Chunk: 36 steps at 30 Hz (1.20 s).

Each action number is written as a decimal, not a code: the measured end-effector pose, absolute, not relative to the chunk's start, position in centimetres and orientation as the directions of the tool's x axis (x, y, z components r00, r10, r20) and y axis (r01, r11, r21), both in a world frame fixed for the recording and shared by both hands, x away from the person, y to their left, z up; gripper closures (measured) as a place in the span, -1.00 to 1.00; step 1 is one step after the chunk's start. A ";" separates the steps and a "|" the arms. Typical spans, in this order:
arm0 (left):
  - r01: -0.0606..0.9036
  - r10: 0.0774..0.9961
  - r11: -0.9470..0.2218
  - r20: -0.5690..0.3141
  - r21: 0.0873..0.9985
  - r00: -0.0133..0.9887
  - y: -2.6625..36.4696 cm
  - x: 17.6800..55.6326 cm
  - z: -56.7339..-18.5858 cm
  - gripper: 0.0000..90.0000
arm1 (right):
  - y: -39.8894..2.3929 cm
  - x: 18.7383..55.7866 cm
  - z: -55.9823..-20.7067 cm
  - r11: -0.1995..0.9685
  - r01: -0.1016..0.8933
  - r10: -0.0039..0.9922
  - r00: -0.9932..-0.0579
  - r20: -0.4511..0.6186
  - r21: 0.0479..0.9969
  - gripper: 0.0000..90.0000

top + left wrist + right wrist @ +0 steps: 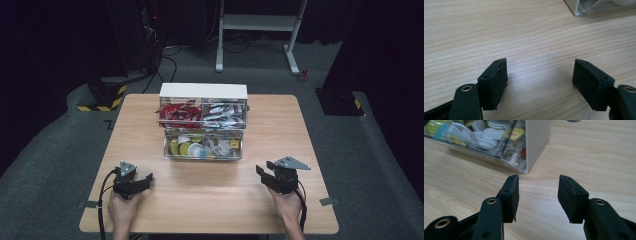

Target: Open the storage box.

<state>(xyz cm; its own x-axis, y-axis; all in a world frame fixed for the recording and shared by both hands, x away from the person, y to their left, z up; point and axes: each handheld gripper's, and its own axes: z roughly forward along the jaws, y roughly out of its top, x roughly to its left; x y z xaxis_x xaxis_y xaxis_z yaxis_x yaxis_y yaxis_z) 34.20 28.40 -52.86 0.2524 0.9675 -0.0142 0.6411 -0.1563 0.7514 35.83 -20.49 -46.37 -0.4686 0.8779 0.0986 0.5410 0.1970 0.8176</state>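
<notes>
Two hand-held grippers wait near the clear organizer box [203, 127].
The left hand-held gripper [142, 182] and right hand-held gripper [264, 176] are both released, holding nothing above the table [210, 200].

In the high view, the small round things and packets in the near compartments of the clear organiser box [202, 147] are too small to name; the red packets [178, 113] and silvery packets [225, 112] in the far compartments show no readable print. The person's forearms are cut off by the bottom edge, and the white frame [257, 22] beyond the table [210, 200] loses its top at the upper edge. In the left claw's view, just a corner of the box [576, 7] enters at the top edge. In the right claw's view, the box [536, 142] is cut by the top and left edges, and its contents are blurred behind the clear wall.
</notes>
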 end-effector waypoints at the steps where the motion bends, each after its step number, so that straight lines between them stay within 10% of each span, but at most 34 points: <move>1: 0.641 0.968 -0.156 -0.014 0.751 0.252 28.4 34.2 -52.9 -0.37 | -20.3 35.9 -46.1 0.207 0.538 0.870 -0.483 0.098 0.817 0.13; 36: 0.642 0.966 -0.169 -0.003 0.748 0.258 28.3 34.2 -52.9 -0.38 | -16.3 38.3 -36.4 0.275 0.394 0.736 -0.673 0.072 0.877 0.55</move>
<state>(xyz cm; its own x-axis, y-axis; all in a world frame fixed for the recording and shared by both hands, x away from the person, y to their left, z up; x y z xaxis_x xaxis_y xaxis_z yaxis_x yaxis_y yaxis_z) 34.22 28.29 -52.85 0.2577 0.9662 -0.0031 0.6420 -0.1688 0.7479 38.27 -16.31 -36.40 -0.6732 0.7360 0.0717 0.3936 0.2745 0.8773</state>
